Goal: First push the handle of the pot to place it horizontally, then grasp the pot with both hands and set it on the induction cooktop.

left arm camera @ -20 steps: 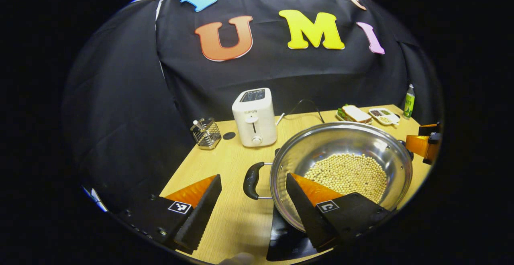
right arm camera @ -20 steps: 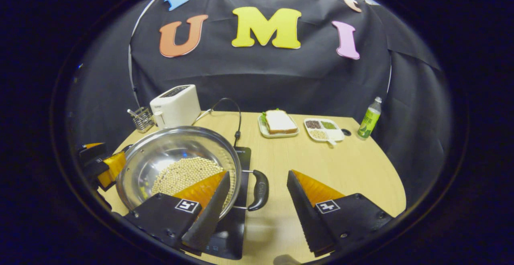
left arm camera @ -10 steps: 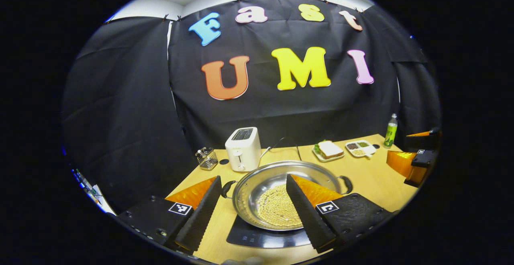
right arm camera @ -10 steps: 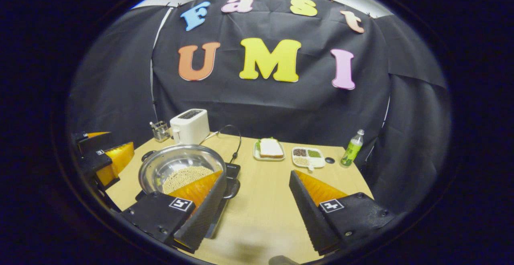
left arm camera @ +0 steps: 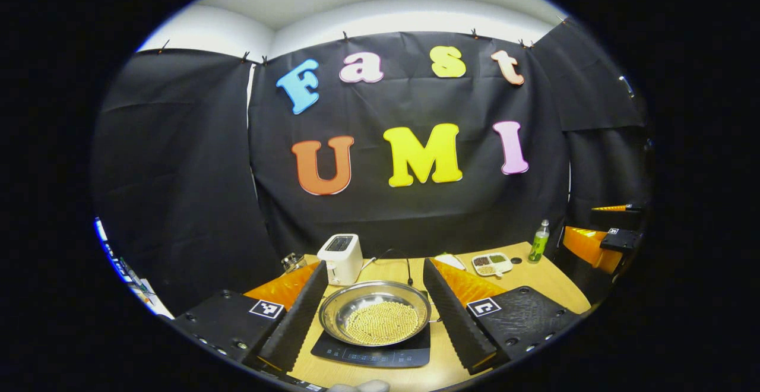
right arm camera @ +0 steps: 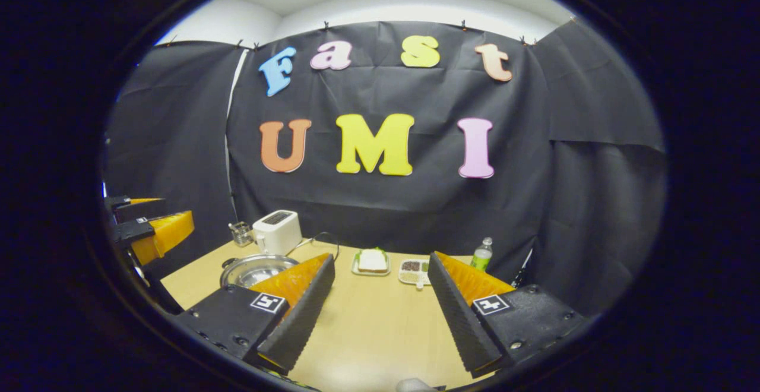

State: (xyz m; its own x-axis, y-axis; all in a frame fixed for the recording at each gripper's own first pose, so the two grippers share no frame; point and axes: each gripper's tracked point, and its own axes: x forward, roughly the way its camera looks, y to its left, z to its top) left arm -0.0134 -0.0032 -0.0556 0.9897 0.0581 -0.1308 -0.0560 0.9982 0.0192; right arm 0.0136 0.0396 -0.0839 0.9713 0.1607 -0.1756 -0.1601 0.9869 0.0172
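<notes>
A steel pot (left arm camera: 374, 321) with pale beans in it sits on the black induction cooktop (left arm camera: 371, 354) near the table's front edge. My left gripper (left arm camera: 375, 264) is open, held high and back from the pot, which shows small between its fingers. In the right gripper view the pot (right arm camera: 255, 270) lies at lower left, partly behind one finger. My right gripper (right arm camera: 380, 257) is open over bare table, with nothing in it. Each gripper also appears at the edge of the other view: the right gripper (left arm camera: 599, 243) and the left gripper (right arm camera: 151, 234), both away from the pot.
A white toaster (left arm camera: 339, 258) with its cord stands behind the pot, a small glass holder (right arm camera: 240, 233) beside it. Farther right are a sandwich plate (right arm camera: 372, 261), a divided dish (left arm camera: 490, 263) and a green bottle (left arm camera: 539, 242). The wooden table (right arm camera: 380, 326) ends at black cloth walls.
Both grippers have pulled up and back from the pot's handles, staying open. The pot stays on the cooktop and now looks much smaller.
</notes>
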